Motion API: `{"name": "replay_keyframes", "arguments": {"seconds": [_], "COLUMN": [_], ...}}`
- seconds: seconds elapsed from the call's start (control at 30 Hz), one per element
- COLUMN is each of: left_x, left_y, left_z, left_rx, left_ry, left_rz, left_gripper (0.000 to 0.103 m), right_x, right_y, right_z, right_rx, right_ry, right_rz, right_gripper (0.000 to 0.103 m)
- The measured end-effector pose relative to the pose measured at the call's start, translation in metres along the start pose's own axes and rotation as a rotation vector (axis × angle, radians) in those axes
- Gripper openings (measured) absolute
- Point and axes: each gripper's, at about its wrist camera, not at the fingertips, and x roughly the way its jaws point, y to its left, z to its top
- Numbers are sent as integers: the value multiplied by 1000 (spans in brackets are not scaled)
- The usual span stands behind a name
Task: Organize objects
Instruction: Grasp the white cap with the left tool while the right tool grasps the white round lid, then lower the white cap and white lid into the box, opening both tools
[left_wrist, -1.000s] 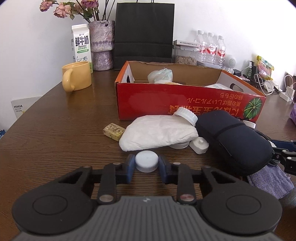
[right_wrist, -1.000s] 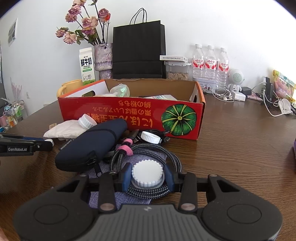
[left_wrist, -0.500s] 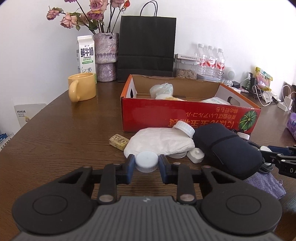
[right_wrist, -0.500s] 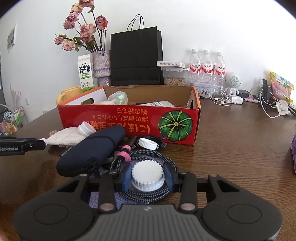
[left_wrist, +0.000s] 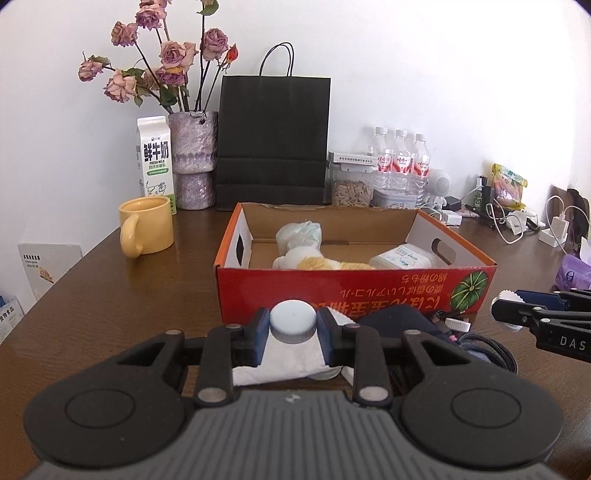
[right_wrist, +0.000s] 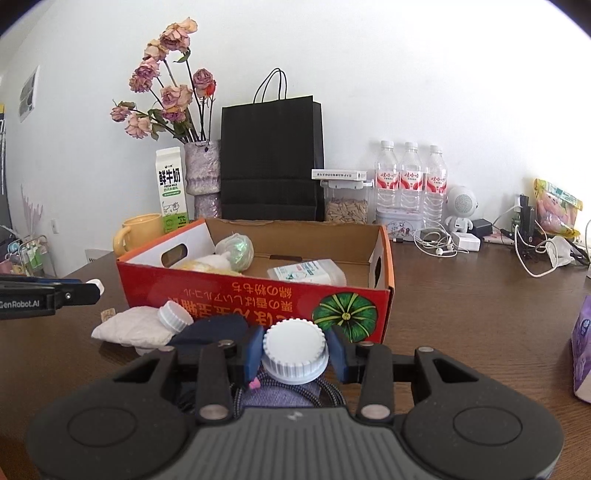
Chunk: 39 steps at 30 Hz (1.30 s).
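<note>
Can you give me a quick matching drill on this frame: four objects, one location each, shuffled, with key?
Objects:
1. smooth cap
2. ridged cap
3. yellow mug
4. wipes pack

Locations:
A. inside the red box
B. gripped in the right claw
C. on the table left of the box
D. gripped in the left claw

Pairs: 1-D, 2-B, 3-C, 4-A
</note>
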Motion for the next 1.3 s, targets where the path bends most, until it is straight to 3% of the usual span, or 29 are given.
{"name": "replay_keyframes", "arguments": {"seconds": [0.67,1.0,1.3], "left_x": [55,105,147], "left_y": [-26,-30,-20], "left_z": [64,93,99], "left_rx": [15,13,-36], "left_ry": [-102,-119,-73], "left_rz": [-31,-14,-7], "left_gripper": [28,28,28], "right_x": [63,125,171], "right_y": [15,15,7], "right_z": [73,105,110], "right_rx": [-82,-122,-82], "right_ry": [-97,-70,-9], "right_rz": [12,17,30], "right_gripper": [37,37,37]}}
